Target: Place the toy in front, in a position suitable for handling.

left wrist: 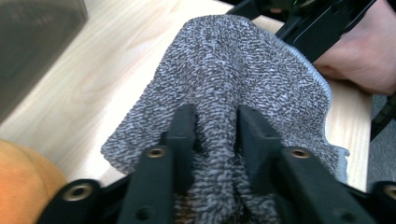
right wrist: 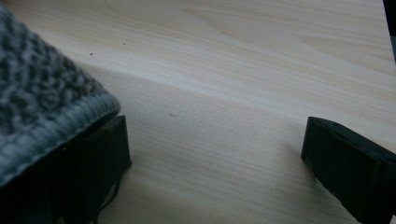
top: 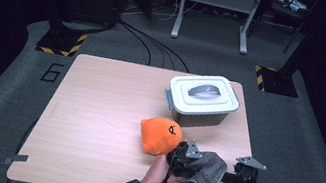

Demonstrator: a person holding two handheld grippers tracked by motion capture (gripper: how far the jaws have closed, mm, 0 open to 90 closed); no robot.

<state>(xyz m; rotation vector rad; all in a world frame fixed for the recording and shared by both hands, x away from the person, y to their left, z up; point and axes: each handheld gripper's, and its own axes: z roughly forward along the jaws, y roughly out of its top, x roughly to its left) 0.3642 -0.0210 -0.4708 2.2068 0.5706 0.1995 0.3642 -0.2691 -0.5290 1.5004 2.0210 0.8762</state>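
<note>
My left gripper (left wrist: 215, 128) pinches a fold of grey cloth (left wrist: 233, 70); right gripper (right wrist: 215, 140) gapes wide, empty, over bare tabletop (right wrist: 243, 56). High view adds orange plush (top: 160, 134), lidded bin (top: 203, 100).

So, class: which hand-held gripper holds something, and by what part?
The left hand-held gripper pinches a bunched fold of the grey cloth; the right one holds nothing.

Grey cloth (left wrist: 233, 79): coarse knitted weave, mottled dark and light, matt, with a smoother ribbed hem. Table (top: 96, 110): pale wood-grain top, smooth, faint sheen. Orange toy (top: 160, 134), at 10 o'clock from the cloth: soft plush, matt. Lidded box (top: 203, 98), at 12 o'clock: smooth plastic, slight gloss. Left gripper (left wrist: 215, 123): matt black plastic jaws, metal screw eyelets.
</note>
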